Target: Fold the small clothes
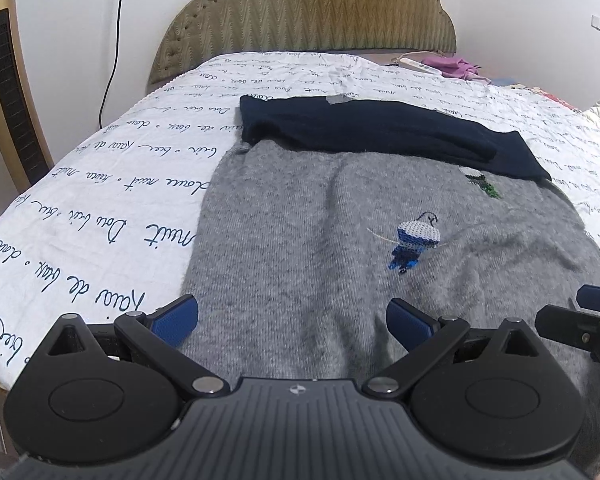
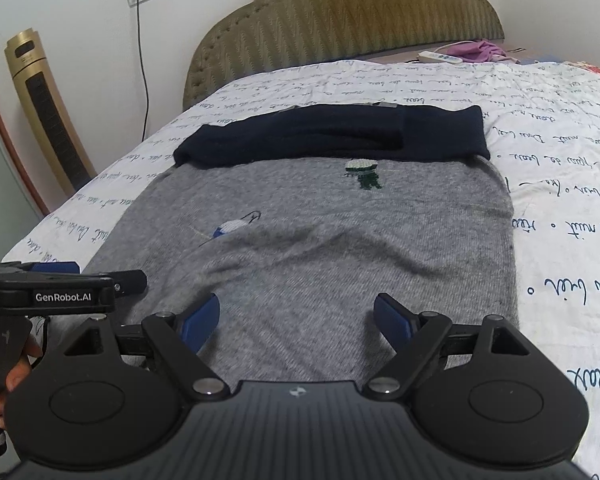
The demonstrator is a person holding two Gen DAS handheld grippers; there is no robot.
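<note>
Item: grey sweater [image 1: 308, 240], knitted, with small stitched figures, laid flat on a bed sheet [image 1: 100, 208] printed with script. Its near hem lies under both tongs.

Navy sleeves [image 1: 380, 132]: laid across the upper part of the grey body, forming a dark band from side to side. This first stage of folding is judged done.

Remaining, by judgement: the body is not yet doubled over; soft ridges are seen in the knit near the middle, so smoothing and at least one further fold appear to be left.

Left tongs [image 1: 292, 320]: held wide apart above the near hem, nothing between the pads. Seen also from the side in the right wrist view, with part of a hand behind them.

Right tongs [image 2: 296, 316]: likewise spread wide over the hem, nothing gripped.

Not determined: whether either set of pads touches the cloth. The nearest edge of the sweater is hidden by the tong bodies. The neckline is covered by the navy band. A purple cloth [image 2: 480, 48] and a white power strip [image 2: 440, 57] by the headboard [image 2: 340, 20] are too small to detail.
</note>
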